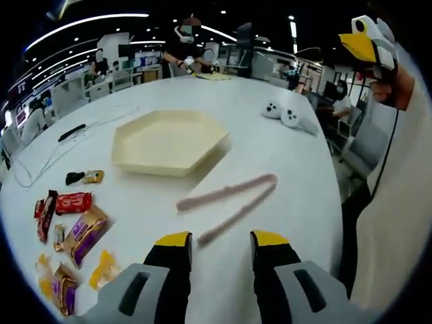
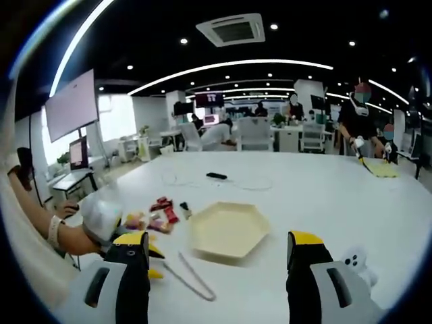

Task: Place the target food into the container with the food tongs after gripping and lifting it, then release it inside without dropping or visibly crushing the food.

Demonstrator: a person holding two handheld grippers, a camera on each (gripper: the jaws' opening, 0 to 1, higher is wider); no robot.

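The snack packets are too small to read, perhaps partly hidden behind the left gripper.

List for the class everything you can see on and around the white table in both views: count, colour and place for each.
Cream hexagonal plastic tray: one, table centre, nothing inside.
Pink food tongs: one, lying between tray and left gripper.
Wrapped snacks: several, red, purple and yellow, beside the tray.
White controllers: two, beyond the tray.
Black flat object: one, far side of the table.
People in the background: several, standing and seated.
Left gripper: yellow-tipped black jaws, open, above the tongs.
Right gripper: same colours, open, held high.
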